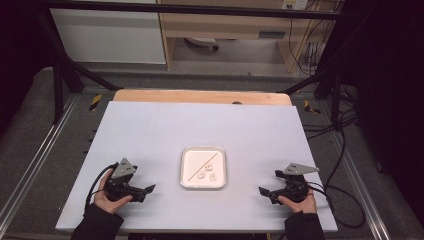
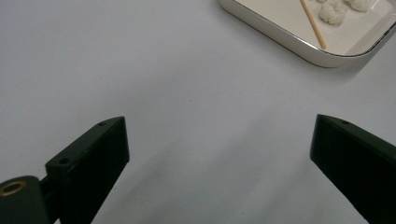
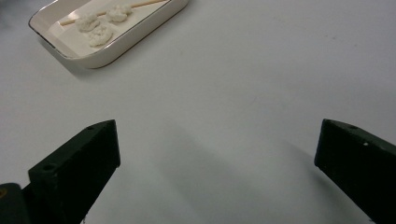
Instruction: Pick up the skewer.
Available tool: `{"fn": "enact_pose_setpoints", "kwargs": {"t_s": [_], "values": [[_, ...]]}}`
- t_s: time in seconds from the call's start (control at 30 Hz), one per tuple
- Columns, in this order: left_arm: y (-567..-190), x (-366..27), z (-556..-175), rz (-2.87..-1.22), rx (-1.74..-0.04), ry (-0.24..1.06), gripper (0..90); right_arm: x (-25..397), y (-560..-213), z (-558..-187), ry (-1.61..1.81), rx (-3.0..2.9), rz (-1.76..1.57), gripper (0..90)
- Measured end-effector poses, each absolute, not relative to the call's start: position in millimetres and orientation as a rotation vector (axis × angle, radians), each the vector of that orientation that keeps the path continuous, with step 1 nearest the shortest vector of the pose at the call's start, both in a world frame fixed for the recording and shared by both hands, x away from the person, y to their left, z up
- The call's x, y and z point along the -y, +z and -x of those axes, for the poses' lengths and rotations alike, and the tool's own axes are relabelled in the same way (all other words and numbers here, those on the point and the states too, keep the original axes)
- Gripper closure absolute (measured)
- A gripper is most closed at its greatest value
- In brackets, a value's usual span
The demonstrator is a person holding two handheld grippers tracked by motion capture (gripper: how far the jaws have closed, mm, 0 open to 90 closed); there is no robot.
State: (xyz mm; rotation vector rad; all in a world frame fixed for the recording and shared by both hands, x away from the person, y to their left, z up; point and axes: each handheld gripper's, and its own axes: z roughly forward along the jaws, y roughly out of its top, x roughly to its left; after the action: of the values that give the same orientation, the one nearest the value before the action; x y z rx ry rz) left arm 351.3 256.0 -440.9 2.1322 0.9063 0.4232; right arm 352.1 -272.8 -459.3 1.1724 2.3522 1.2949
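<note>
Beside the tray (image 1: 203, 185), both hands rest low, left claw (image 1: 146, 190) and right claw (image 1: 265, 191) spread.

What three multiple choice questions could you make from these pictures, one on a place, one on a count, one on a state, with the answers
1. Where does the tray sit?
A. between the two grippers
B. left of both grippers
C. on the floor

2. How many white lumps lie in the tray?
A. one
B. three
C. six

3. How do the left gripper and the right gripper stand?
A. both open
B. both shut
C. left shut on the stick

Answers:
1 A, the high view shows the tray mid-table with a gripper on each side.
2 B, three lumps lie beside the stick.
3 A, each gripper view shows its jaws wide apart over bare table.
</note>
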Motion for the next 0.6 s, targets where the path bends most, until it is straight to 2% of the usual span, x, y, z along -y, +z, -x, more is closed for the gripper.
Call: {"fn": "enact_pose_setpoints", "kwargs": {"t_s": [0.6], "values": [[-432,-238,-353,-2.146,-0.914,0.429,4.7,273,-460,-352,1.278,-2.353,-1.170,0.8]]}}
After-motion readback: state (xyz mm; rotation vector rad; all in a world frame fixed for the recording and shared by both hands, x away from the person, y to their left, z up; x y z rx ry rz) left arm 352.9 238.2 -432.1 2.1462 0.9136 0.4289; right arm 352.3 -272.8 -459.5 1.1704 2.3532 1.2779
